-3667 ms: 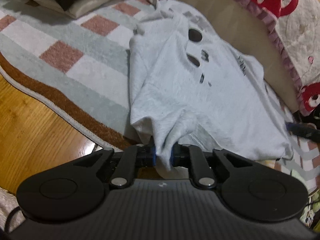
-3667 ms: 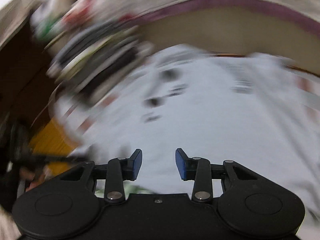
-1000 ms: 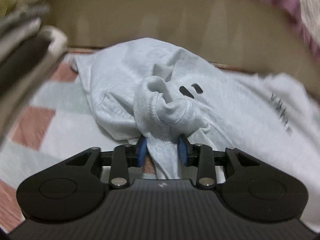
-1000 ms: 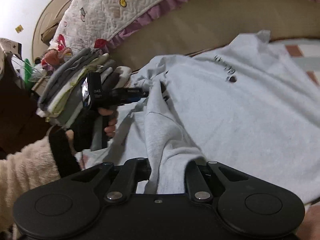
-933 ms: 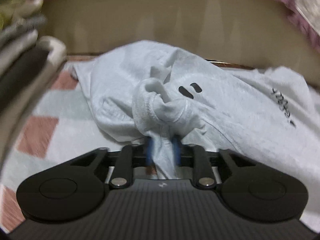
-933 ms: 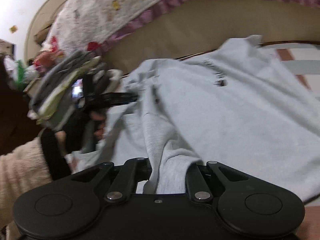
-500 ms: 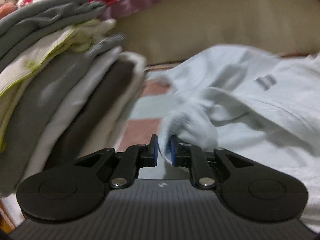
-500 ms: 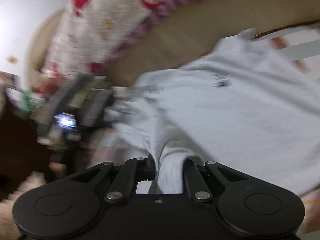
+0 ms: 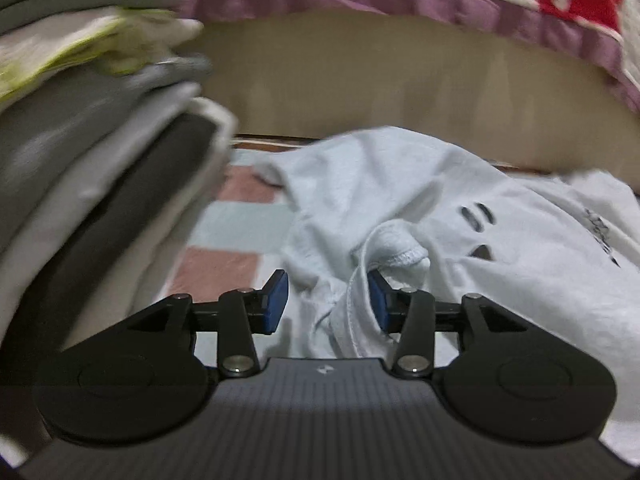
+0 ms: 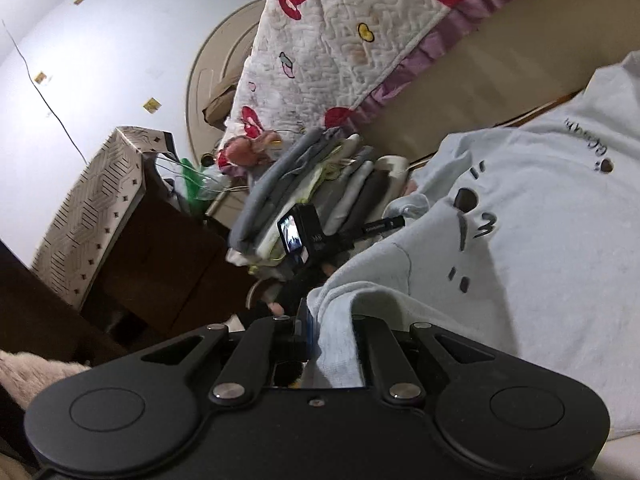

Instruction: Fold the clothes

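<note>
A pale blue-white shirt with dark print lies crumpled on the checked rug in front of the bed. My left gripper hangs low over it, its jaws opening. A fold with a ribbed cuff lies between the blue pads, against the right one and clear of the left. In the right wrist view my right gripper is shut on a thick edge of the shirt, lifted off the rug. The left gripper shows beyond, by the shirt's far side.
A tall stack of folded clothes stands close on the left, also the stack in the right wrist view. The bed's beige base and quilt close off the far side. A dark wooden cabinet stands behind the stack.
The left gripper's jaws have parted and let go of the shirt's fold, and its view swung from the stack back to the shirt. The right gripper tilted upward, still pinching the shirt.
</note>
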Demonstrator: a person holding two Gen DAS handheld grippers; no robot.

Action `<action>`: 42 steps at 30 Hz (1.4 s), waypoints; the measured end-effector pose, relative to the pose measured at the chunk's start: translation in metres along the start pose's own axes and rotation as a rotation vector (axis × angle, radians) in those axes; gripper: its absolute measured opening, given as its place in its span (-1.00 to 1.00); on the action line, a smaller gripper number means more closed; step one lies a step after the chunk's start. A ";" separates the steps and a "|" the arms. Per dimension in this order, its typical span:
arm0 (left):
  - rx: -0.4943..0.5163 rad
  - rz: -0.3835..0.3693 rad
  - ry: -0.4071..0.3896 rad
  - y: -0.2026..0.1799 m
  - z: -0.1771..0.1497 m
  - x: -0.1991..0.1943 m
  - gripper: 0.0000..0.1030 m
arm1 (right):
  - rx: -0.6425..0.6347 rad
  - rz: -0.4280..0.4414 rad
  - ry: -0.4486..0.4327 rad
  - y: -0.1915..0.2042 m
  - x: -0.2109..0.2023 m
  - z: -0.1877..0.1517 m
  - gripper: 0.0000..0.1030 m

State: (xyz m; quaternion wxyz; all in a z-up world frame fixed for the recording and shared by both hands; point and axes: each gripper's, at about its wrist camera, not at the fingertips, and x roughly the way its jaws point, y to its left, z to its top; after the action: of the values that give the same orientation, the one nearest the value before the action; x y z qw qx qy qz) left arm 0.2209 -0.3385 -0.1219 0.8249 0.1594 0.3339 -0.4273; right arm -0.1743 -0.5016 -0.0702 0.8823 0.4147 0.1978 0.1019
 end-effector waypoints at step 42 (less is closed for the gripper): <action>-0.002 -0.141 0.121 -0.023 -0.123 -0.079 0.05 | -0.148 -0.265 0.296 0.003 0.074 -0.057 -0.79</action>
State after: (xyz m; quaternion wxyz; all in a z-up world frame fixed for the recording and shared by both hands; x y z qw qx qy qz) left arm 0.1194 -0.2373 -0.1567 0.7714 0.1601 0.3939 -0.4735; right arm -0.1326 -0.4352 -0.1205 0.8774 0.2996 0.3700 0.0591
